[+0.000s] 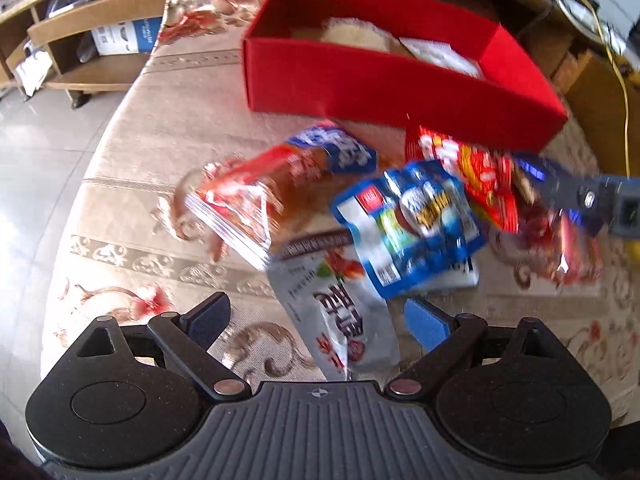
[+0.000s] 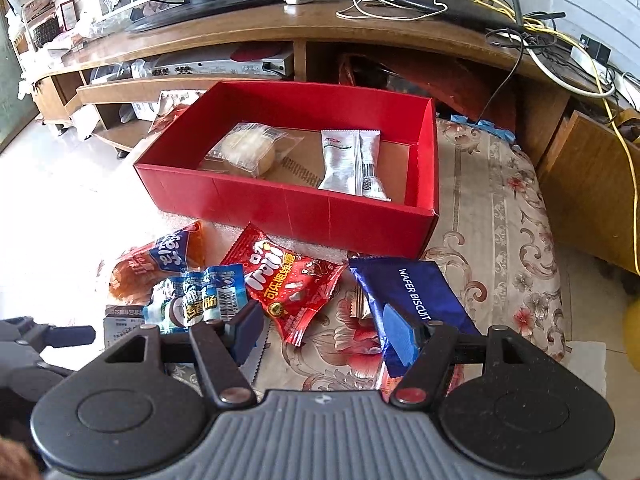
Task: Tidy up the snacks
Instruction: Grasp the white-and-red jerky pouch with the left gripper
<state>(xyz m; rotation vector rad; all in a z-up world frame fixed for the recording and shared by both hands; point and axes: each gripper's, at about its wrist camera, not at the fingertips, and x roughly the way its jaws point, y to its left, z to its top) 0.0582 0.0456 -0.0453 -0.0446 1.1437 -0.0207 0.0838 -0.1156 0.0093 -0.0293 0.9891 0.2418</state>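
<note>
Nearest the left wrist camera, the left gripper (image 1: 320,320) stands spread wide, its blue pads either side of a silver packet (image 1: 336,312) without pressing on it. Beyond it, going by size: a patterned cloth (image 2: 496,240) covers the surface, and at its far end sits the red box (image 2: 288,208), open-topped, with a clear-wrapped bun (image 2: 248,152) and a white sachet (image 2: 352,168) lying apart on its cardboard floor. Just in front of the box's near wall the loose snacks lie in a heap: an orange bread bag (image 2: 160,268), a navy wafer biscuit pack (image 2: 408,296), a red candy bag (image 2: 288,284) and a blue-and-white packet (image 2: 200,304), several overlapping.

The right gripper (image 2: 324,334) hangs over the near edge of this heap with its pads parted around bare cloth; its right pad is in front of the wafer pack, but nothing sits between them.

My reading is that sorting is under way, two items boxed and the rest waiting, with the left hand lining up a pick of the silver packet. That calls for lowering until the pads flank the packet's body, then closing without catching the blue-and-white packet overlapping its far end.
</note>
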